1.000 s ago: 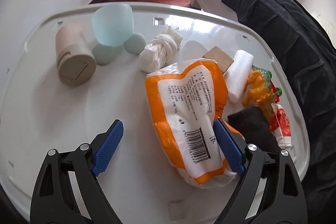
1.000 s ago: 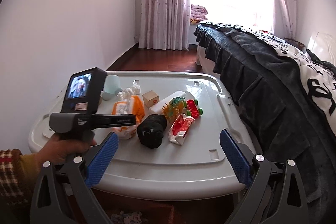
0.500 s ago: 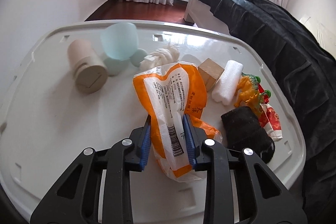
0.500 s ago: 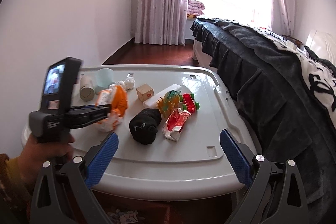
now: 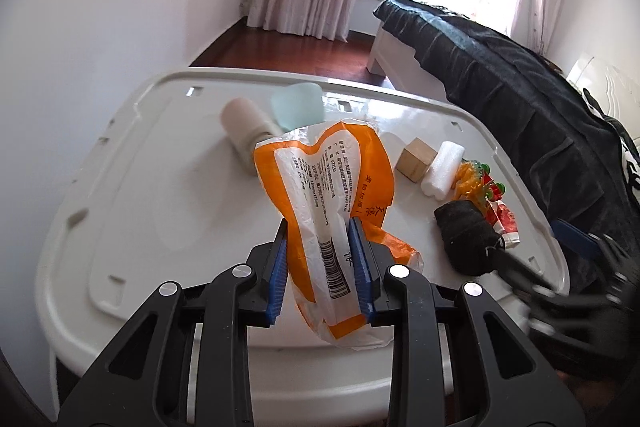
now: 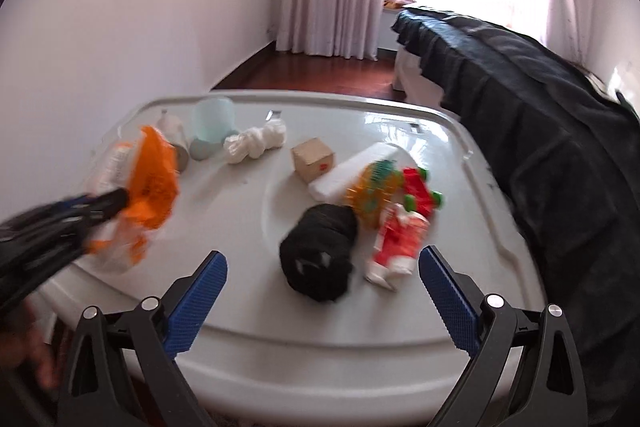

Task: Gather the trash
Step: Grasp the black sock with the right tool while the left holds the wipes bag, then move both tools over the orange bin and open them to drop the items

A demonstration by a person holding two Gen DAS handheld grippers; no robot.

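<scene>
- Currently the left gripper (image 5: 320, 267) is clamped on the orange wrapper (image 5: 326, 187); both blue pads press its middle, near the barcode.
- Wrapper hangs clear of the white lid (image 5: 160, 187), over the lid's near edge; its long axis runs roughly along the fingers, upper end flopping forward, lower end sagging below the pads.
- Right gripper (image 6: 322, 303) has its jaws spread wide and holds nothing; it hovers at the lid's near edge.
- Key relation: straight ahead of the right gripper, between the lines of its two pads, lie the black bundle (image 6: 318, 255) and the red-white wrapper (image 6: 400, 247), which touch or nearly touch.
- Red-white wrapper's long axis points away from the gripper, slightly rightward; it lies nearer the right pad.
- Judgement: the right hand is nearer these items; the left is occupied.
- Risk: the toy dinosaur (image 6: 376, 191) and toy car (image 6: 420, 189) sit just beyond the red-white wrapper, so a deep reach could snag them.
- No bin visible in either view.
</scene>
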